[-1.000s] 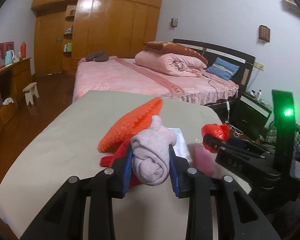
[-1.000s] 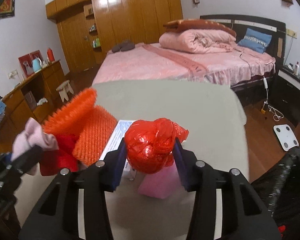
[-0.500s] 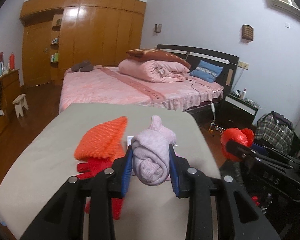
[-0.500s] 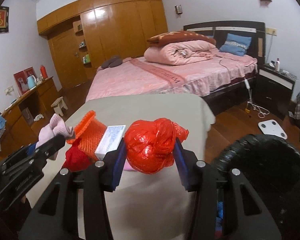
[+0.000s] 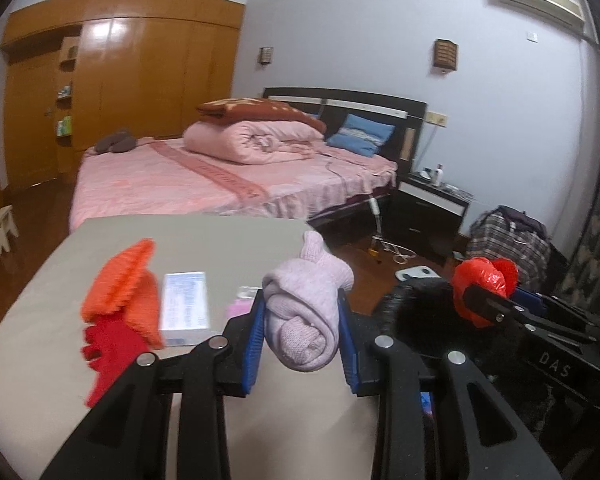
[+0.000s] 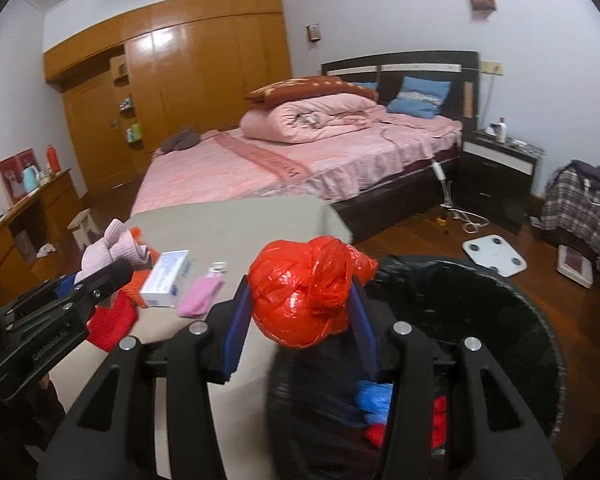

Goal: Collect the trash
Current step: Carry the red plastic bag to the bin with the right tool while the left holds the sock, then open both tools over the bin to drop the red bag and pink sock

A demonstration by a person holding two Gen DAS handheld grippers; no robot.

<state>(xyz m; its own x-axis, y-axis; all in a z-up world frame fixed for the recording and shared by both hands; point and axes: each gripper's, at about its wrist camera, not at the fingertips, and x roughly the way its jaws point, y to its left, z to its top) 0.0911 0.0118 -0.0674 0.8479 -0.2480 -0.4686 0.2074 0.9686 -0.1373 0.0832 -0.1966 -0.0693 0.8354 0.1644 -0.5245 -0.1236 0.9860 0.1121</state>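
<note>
My left gripper (image 5: 302, 336) is shut on a rolled pale pink sock (image 5: 306, 312), held above the right edge of the grey table (image 5: 204, 240). My right gripper (image 6: 300, 320) is shut on a crumpled red plastic bag (image 6: 306, 288) and holds it over the near rim of the black-lined trash bin (image 6: 480, 320). The bin holds blue and red scraps (image 6: 374, 398). The red bag (image 5: 482, 284) and bin (image 5: 420, 304) also show at the right of the left wrist view. The sock (image 6: 114, 250) shows at the left of the right wrist view.
On the table lie an orange mesh piece (image 5: 124, 292), a red cloth (image 5: 108, 348), a white and blue box (image 6: 166, 278) and a small pink packet (image 6: 200, 296). A pink bed (image 6: 300, 168) stands behind. A white scale (image 6: 494, 256) lies on the wooden floor.
Both grippers have swung right, away from the table and toward the bin. The red bag now hangs over the bin's rim. Both grips are unchanged.
</note>
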